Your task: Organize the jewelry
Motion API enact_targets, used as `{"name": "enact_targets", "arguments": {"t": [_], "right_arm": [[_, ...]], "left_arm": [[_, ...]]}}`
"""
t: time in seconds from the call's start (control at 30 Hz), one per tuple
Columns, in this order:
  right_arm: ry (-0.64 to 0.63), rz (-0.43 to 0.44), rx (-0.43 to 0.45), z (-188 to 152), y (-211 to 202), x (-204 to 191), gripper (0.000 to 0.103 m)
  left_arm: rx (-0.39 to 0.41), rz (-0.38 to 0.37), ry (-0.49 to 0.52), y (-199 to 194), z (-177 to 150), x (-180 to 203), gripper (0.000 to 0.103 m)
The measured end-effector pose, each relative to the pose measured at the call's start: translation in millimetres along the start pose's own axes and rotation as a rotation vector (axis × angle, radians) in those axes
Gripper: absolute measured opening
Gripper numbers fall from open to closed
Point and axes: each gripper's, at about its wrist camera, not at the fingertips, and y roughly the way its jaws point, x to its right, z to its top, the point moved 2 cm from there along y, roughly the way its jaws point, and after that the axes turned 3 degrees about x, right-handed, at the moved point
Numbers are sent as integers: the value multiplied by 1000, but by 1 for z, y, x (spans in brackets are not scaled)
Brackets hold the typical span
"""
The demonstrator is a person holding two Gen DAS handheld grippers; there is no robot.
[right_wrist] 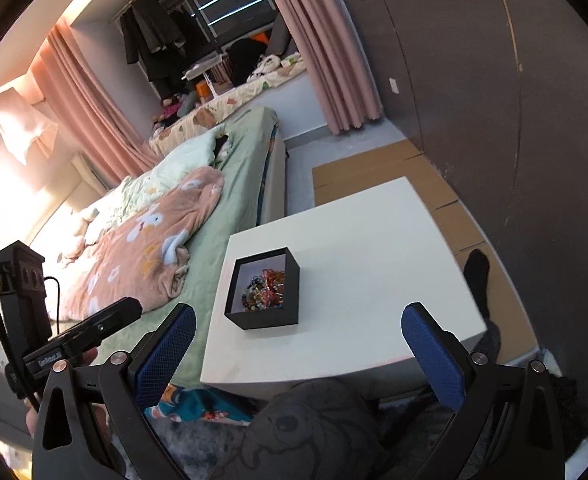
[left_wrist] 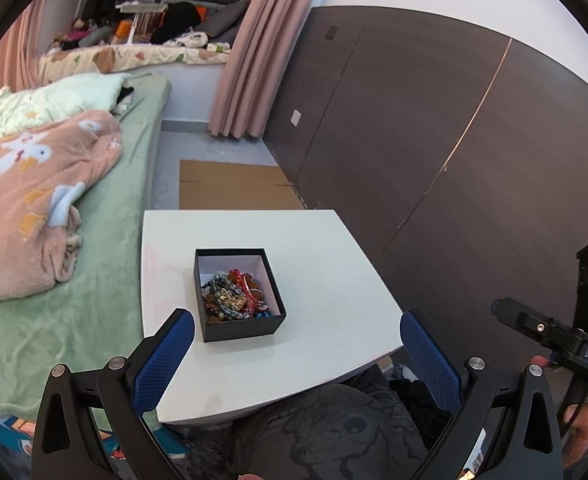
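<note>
At frame centre, black box point(left_wrist: 240, 294) holds tangled beaded jewelry point(left_wrist: 234, 296): light, slippery, snag-prone; take one loop. Left gripper point(left_wrist: 297, 354) and right gripper point(right_wrist: 298, 350) released, empty.

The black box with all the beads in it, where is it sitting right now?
The black box sits open on the white table, toward the side nearest the green bed. In both wrist views it lies ahead of the open grippers, touched by neither.
</note>
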Motion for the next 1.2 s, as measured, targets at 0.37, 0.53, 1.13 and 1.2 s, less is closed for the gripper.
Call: {"name": "enact_targets", "arguments": {"t": [0.37, 0.53, 1.13, 1.2], "right_arm": [[-19, 9, 52, -5, -33, -13, 103], [-19, 13, 52, -11, -40, -18, 103], [-35, 14, 76, -16, -56, -27, 103], [-31, 12, 75, -17, -56, -27, 103]], "left_arm": [[44, 60, 83, -36, -5, 21, 103], [54, 79, 109, -48, -5, 30, 103], [69, 88, 142, -62, -12, 37, 103], [69, 91, 145, -62, -12, 38, 103]]}}
